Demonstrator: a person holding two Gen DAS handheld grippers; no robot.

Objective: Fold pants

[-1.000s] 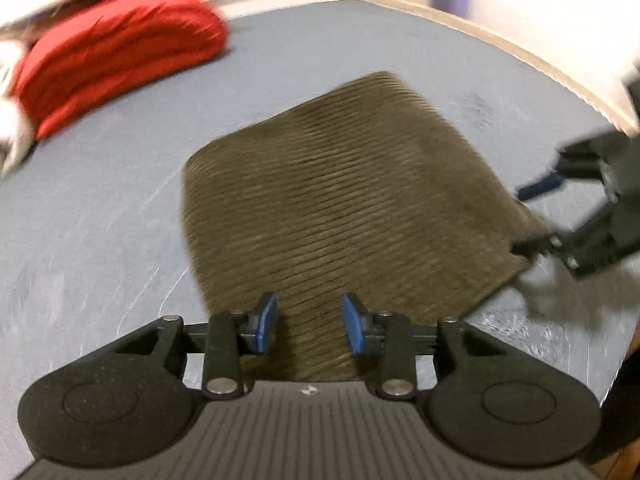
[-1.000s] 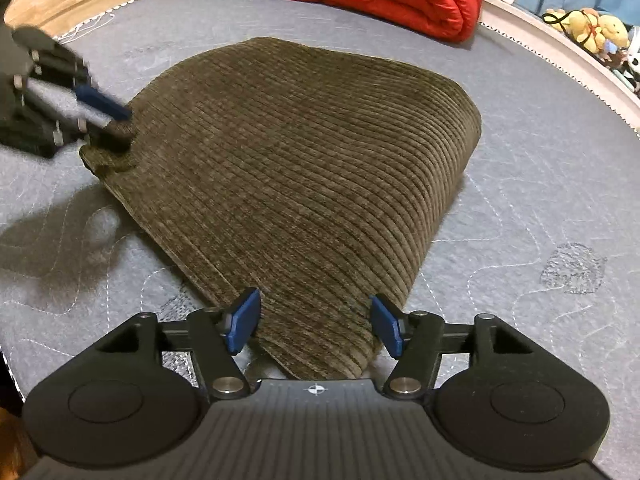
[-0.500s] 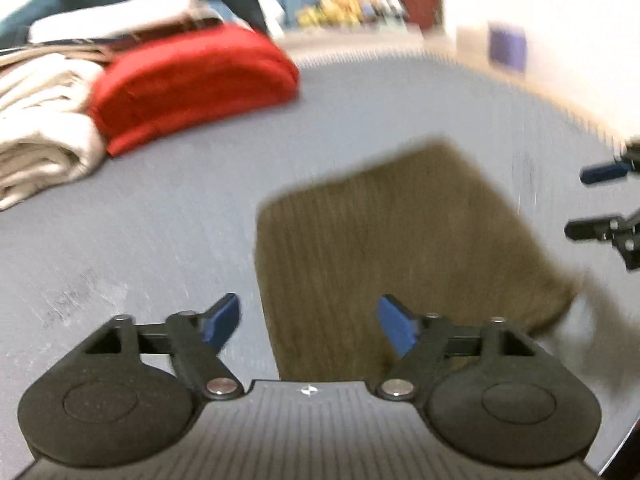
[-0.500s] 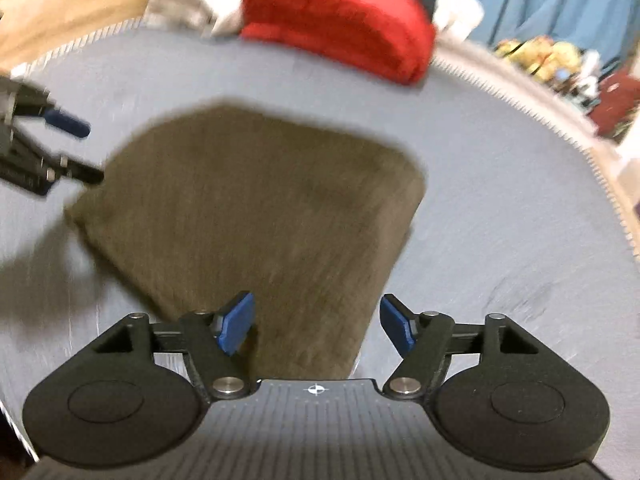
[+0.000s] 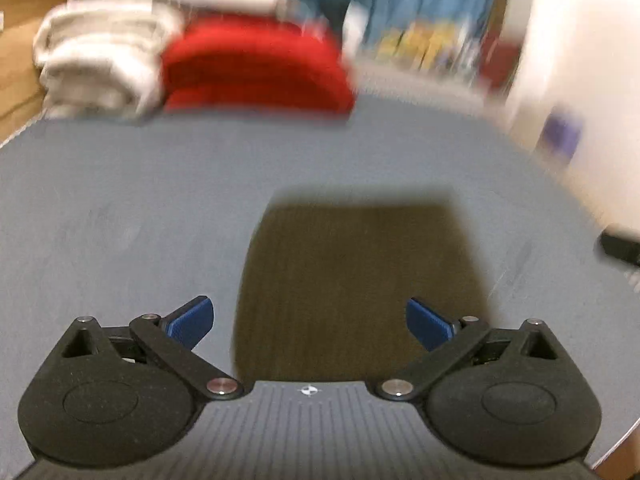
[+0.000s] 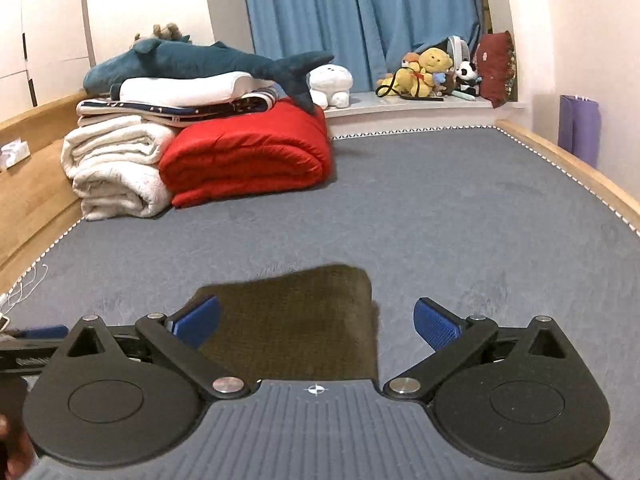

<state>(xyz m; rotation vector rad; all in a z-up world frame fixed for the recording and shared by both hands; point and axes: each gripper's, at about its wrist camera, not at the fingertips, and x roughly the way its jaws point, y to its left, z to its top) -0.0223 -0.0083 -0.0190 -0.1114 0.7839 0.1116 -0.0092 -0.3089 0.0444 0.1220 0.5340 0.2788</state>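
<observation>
The brown corduroy pants (image 5: 356,280) lie folded into a compact rectangle on the grey mattress (image 5: 120,208). In the right wrist view the same pants (image 6: 296,324) sit just below the fingers. My left gripper (image 5: 310,322) hovers above the near edge of the pants, its jaws opening wide with nothing between the blue pads. My right gripper (image 6: 316,322) also hangs above the pants, jaws opening wide and empty. A dark piece of the right gripper (image 5: 620,248) shows at the right edge of the blurred left wrist view. The left gripper's blue fingertip (image 6: 40,332) pokes in at the left.
A red folded quilt (image 6: 248,156) and white blankets (image 6: 116,168) are stacked at the far left of the bed, with a plush shark (image 6: 200,64) on top. Stuffed toys (image 6: 428,72) line the window ledge. A wooden bed frame (image 6: 560,160) borders the mattress.
Both grippers have let go of the pants' edge, spread wide and lifted up and back. The views have tilted up toward the room, and the pants now look smaller.
</observation>
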